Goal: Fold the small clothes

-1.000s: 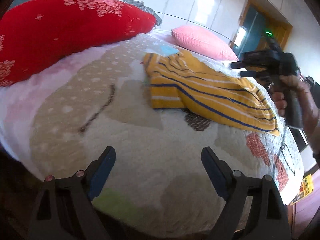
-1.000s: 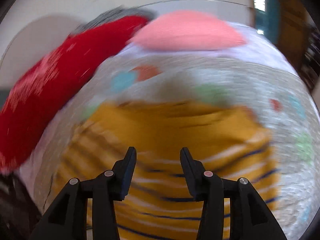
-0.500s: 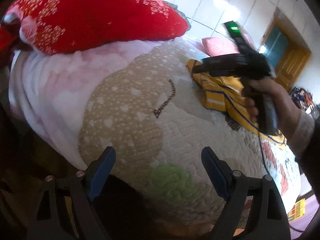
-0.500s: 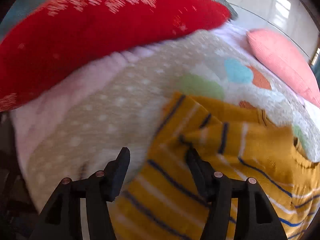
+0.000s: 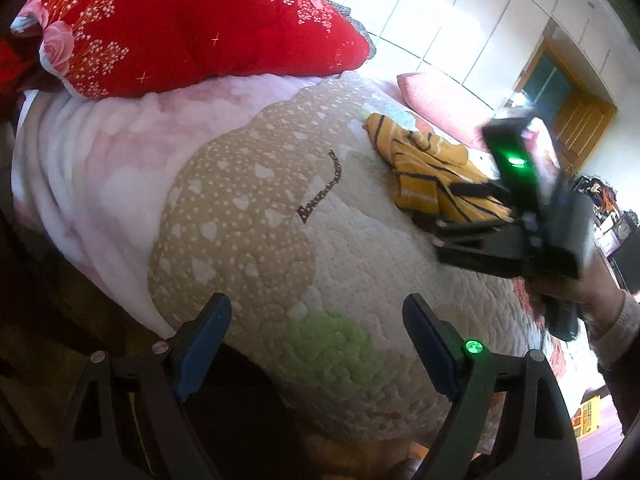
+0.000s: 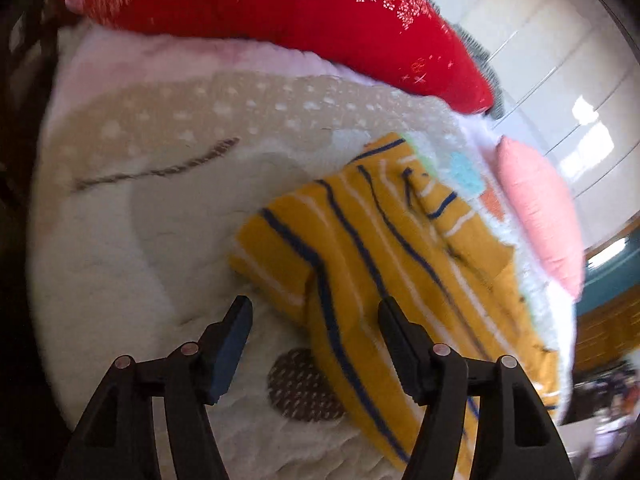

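A small mustard-yellow garment with navy and white stripes (image 6: 384,252) lies partly folded on the quilted bedspread (image 6: 132,264). It also shows in the left wrist view (image 5: 424,176), far right of centre. My right gripper (image 6: 314,316) is open and empty, its fingers just above the garment's near corner. It shows in the left wrist view (image 5: 472,216) in a hand, beside the garment. My left gripper (image 5: 316,324) is open and empty, low over the near edge of the bed, well short of the garment.
A big red floral pillow (image 5: 192,24) lies on a pink blanket (image 5: 80,148) at the far left of the bed. A pink pillow (image 6: 540,208) lies beyond the garment. White wardrobes and a wooden door (image 5: 576,112) stand behind.
My right gripper has swung left and down over the garment's near corner and opened wider. My left gripper has pulled back and turned left toward the bed's edge, still open.
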Tool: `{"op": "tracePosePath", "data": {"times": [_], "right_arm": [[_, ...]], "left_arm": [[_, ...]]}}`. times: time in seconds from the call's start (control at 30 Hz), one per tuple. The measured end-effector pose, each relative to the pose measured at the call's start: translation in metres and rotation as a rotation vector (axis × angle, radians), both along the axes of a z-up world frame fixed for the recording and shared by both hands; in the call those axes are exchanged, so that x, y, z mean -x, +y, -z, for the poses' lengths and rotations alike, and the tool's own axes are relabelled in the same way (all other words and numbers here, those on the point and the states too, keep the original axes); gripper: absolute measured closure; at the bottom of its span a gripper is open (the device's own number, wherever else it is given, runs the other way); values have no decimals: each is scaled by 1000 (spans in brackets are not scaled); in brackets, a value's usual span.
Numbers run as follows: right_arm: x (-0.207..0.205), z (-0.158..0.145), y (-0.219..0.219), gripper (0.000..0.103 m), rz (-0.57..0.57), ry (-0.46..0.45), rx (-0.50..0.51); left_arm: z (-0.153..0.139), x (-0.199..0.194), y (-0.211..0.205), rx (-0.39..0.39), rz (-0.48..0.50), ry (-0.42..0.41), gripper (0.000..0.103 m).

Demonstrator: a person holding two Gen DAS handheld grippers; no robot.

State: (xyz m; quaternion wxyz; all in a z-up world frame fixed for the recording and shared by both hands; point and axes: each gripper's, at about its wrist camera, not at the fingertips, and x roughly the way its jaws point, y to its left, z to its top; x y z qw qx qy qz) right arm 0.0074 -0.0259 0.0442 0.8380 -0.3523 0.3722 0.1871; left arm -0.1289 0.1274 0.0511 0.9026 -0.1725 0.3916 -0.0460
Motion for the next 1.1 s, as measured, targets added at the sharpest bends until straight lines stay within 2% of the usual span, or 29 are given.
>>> {"op": "tracePosePath", "data": {"times": [0.1,0.23,0.27,0.33,0.4,0.43,0.57,0.6,0.7,0.8,0.9,1.0,1.07,1.1], "right_arm": [[-17,6,16,43,33,-79,54],[-39,15,29,67,93,-54,28],[-41,14,29,69,106,-55,11],[-39,6,23,80,107,-51,-30],[-42,-13,3,88,130,-27,-136],[-42,-23,-7,89,150,-22,-184],[-53,-79,-86,93,281,-48,-426],[-52,-88,-107,97,318,-58,-466],[-48,-102,-192,97,446,-61,-603],[-28,-90,-270,97,592,-67,-680],[-6,-62,-332,97,730,-53,-721],[15,-34,-376,97,825,-12,-816],[32,-18,-393,97,854,20,-909],[36,-14,-394,97,856,21,-925]], "left_arm": [[1,-1,-2,0,2,11,16],[1,0,-4,-8,-3,20,16],[1,0,-4,-12,-5,19,16],[0,1,-6,-19,-7,23,16],[0,2,-10,-26,-3,31,16],[-1,1,-12,-30,1,36,16],[-8,0,-31,-49,40,44,16],[-10,0,-36,-56,50,40,16],[-18,-1,-57,-90,90,23,16],[-21,-6,-80,-117,139,26,16],[-19,-15,-101,-120,182,50,16],[-18,-19,-121,-110,224,67,16],[-20,-20,-132,-113,246,71,16],[-21,-20,-135,-119,252,71,16]]}}
